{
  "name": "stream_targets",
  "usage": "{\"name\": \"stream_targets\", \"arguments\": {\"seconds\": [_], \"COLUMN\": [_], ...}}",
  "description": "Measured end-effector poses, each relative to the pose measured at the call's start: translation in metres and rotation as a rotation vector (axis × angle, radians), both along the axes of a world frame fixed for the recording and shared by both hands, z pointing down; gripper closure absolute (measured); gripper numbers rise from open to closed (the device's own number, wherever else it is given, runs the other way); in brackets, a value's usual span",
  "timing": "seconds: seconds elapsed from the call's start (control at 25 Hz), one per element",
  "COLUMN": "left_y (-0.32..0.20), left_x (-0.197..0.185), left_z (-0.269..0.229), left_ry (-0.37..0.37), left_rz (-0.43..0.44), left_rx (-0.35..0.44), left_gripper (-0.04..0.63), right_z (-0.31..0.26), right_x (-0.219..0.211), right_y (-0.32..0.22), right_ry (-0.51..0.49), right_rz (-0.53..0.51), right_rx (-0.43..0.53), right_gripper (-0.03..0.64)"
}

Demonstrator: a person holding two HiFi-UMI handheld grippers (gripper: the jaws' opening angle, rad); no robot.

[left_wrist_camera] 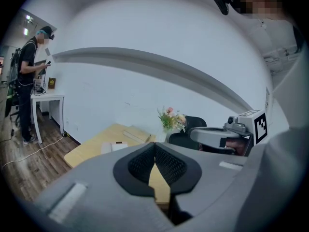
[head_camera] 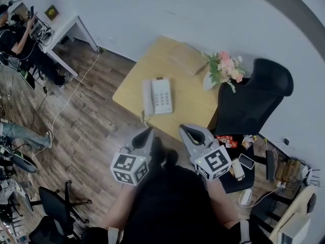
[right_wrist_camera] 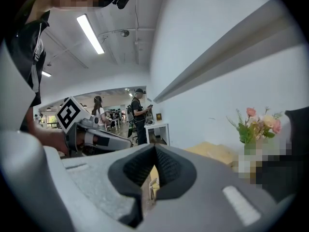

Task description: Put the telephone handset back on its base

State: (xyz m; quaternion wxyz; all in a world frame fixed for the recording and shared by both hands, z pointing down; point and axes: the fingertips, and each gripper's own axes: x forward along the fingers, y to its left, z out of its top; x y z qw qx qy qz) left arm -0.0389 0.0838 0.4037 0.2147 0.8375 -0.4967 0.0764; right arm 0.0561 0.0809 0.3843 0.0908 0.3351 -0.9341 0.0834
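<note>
A white telephone (head_camera: 161, 96) sits on the wooden table (head_camera: 132, 85), with its handset (head_camera: 148, 98) lying along the left side of the base. Both grippers hover short of the table's near edge, over the floor and my lap. My left gripper (head_camera: 148, 131) is shut, its pads meeting with nothing between them (left_wrist_camera: 154, 147). My right gripper (head_camera: 186, 129) is beside it, also shut and empty (right_wrist_camera: 155, 149). From the left gripper view the telephone (left_wrist_camera: 115, 147) shows small on the table beyond the jaws.
A vase of pink flowers (head_camera: 223, 69) and a flat tan pad (head_camera: 187, 59) stand at the table's far side. A black office chair (head_camera: 254, 103) is right of the table. Snacks (head_camera: 226, 142) and a mobile phone (head_camera: 246, 161) lie nearby. People stand by a white desk (head_camera: 63, 28) at far left.
</note>
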Motion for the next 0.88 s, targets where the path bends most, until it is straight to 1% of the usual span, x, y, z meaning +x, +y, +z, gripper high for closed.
{"name": "stream_targets", "arguments": {"seconds": [0.88], "left_y": [0.0002], "left_x": [0.0028], "left_z": [0.0029], "left_ry": [-0.002], "left_rz": [-0.001], "left_rx": [-0.004], "left_gripper": [0.584], "right_z": [0.0041], "right_x": [0.0028], "right_y": [0.0040], "right_ry": [-0.006], "right_rz": [-0.001], "right_rx": [0.007], "right_gripper": [0.617]}}
